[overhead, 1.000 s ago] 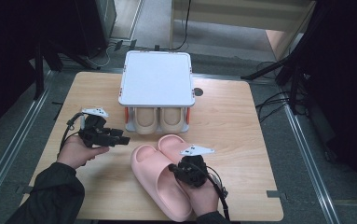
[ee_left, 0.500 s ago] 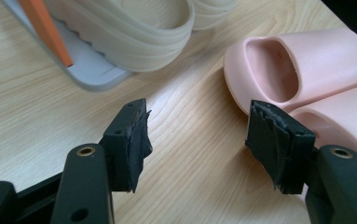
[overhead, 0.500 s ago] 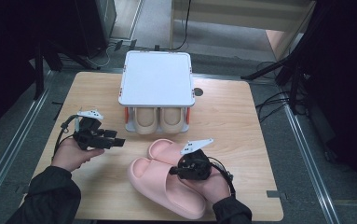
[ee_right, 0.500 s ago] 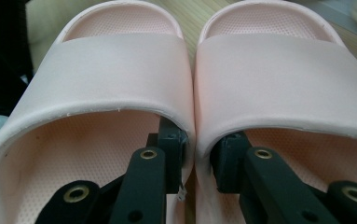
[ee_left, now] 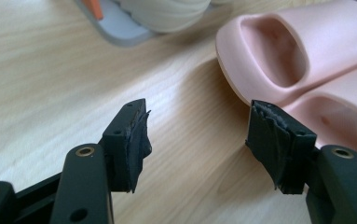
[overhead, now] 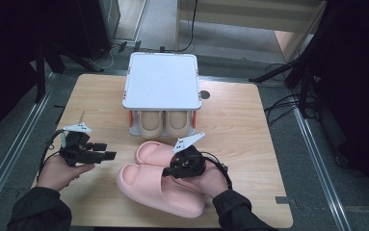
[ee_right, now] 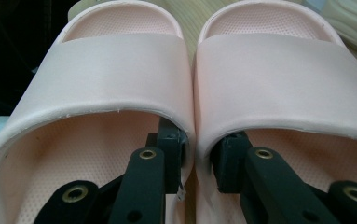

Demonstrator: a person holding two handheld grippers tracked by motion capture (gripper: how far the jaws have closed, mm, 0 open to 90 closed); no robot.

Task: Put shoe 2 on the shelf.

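Note:
Two pink slippers lie side by side on the wooden table [overhead: 249,125], toes pointing left: the near slipper [overhead: 148,185] and the far slipper [overhead: 151,150]. My right gripper [overhead: 172,171] holds them as a pair. In the right gripper view one jaw sits inside the left slipper [ee_right: 115,65] and the other inside the right slipper [ee_right: 278,74], so my right gripper [ee_right: 199,149] is shut on their two touching inner walls. My left gripper [overhead: 106,151] hovers at the table's left. Its jaws have just been opening and my left gripper [ee_left: 199,140] is empty, with the slipper toe [ee_left: 278,51] beyond it.
A white-topped rack [overhead: 162,79] stands at the back middle of the table, with a pair of beige slippers [overhead: 165,122] on its lower shelf. A small dark hole [overhead: 204,95] sits in the tabletop right of the rack. Dark floor and cables surround the table.
The right hand has swung the pink pair so the toes now point left instead of toward the rack. The left gripper has drifted left and nearer, away from the slippers.

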